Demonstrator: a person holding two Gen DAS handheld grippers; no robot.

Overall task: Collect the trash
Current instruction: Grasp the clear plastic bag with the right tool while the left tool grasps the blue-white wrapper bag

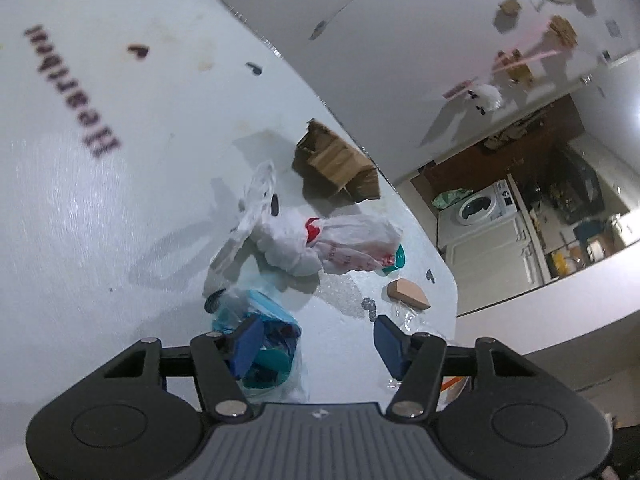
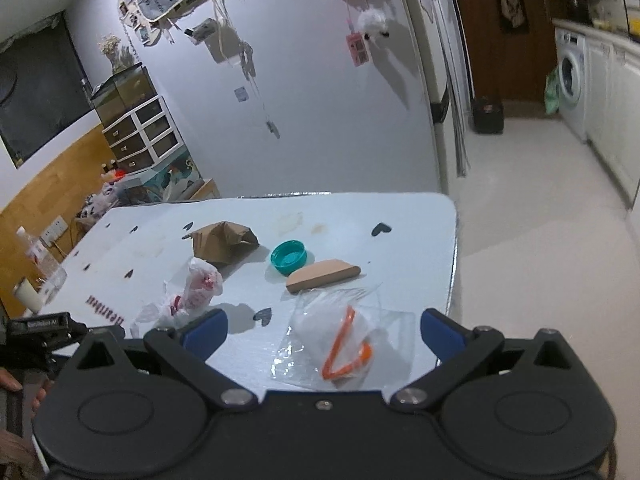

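Trash lies on a white table [image 2: 400, 216]. In the right wrist view my right gripper [image 2: 324, 330] is open over the near edge, and a clear zip bag with an orange strip [image 2: 344, 340] lies flat between its fingers. Beyond it sit a tan wooden block [image 2: 322, 276], a teal lid [image 2: 289, 256], a crumpled brown paper bag [image 2: 222, 240] and a white plastic bag with red print [image 2: 196, 288]. My left gripper [image 1: 318, 344] is open with bare table between its pads. Its left finger [image 1: 248, 344] overlaps a clear bag of blue and teal pieces [image 1: 260, 320]. Ahead lie the white plastic bag [image 1: 320, 244] and paper bag [image 1: 336, 164].
A plastic bottle [image 2: 40, 256] and a white cup [image 2: 26, 294] stand at the table's left edge. The table's right edge [image 2: 454, 264] drops to open floor. A person's hand [image 2: 12, 384] shows at the lower left. A washing machine [image 2: 572, 80] stands far right.
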